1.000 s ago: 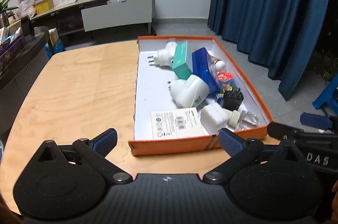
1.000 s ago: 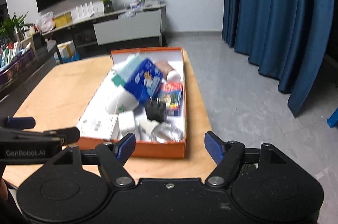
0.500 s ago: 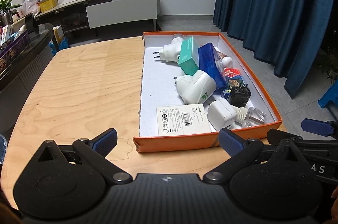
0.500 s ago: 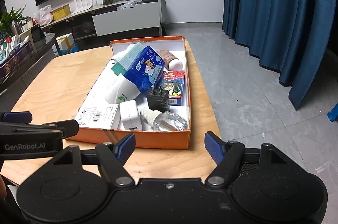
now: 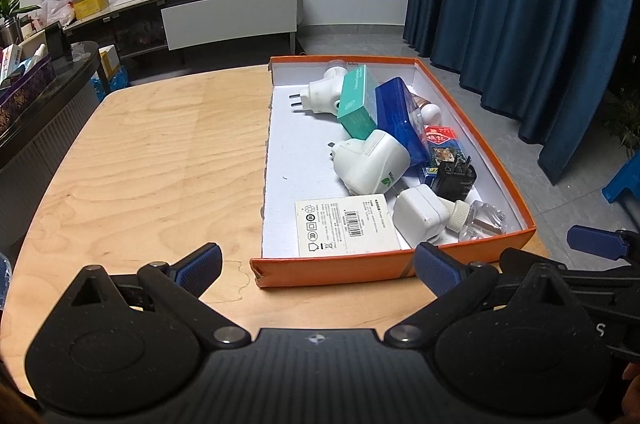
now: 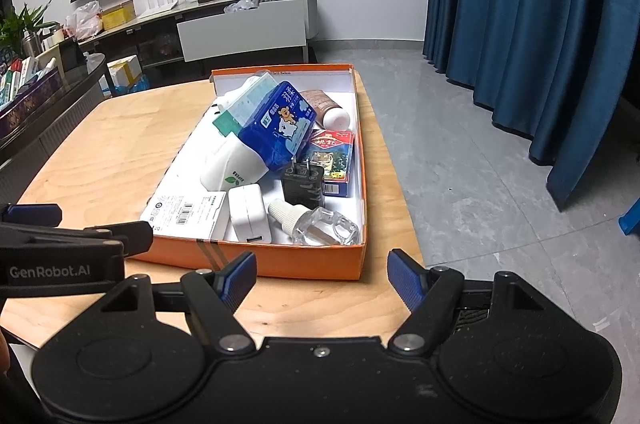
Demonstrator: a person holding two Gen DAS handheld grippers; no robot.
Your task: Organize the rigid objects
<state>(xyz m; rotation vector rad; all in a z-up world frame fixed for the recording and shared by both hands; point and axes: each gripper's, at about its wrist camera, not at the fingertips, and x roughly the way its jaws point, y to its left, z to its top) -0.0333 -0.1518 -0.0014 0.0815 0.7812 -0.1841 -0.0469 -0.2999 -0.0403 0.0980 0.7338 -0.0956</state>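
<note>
Over the last second my view of the orange box (image 5: 332, 270) has pulled back and steadied: I see more of the wooden worktop (image 5: 160, 160) to its left, and the blur in the right wrist view is gone. Nothing inside the box has shifted, so I judge this as me reframing, not handling.

My left gripper (image 5: 318, 264) hovers just short of the box's near wall, jaws spread wide and holding nothing. My right gripper (image 6: 322, 274) hangs near the same wall's right end, jaws equally spread and empty.

The goods all sit in the box, crowded toward its right side: a white plug adapter (image 5: 370, 166) leaning against a blue tissue pack (image 6: 276, 128), a teal carton (image 5: 356, 104), a black charger (image 6: 303, 186), a white charger cube (image 6: 248, 214), a clear glass bottle (image 6: 320, 224), a card pack (image 6: 332, 160) and a flat white labelled box (image 5: 344, 226) at the near left.

This heap fits either gathered items or a jumble awaiting sorting; I cannot tell which.
</note>
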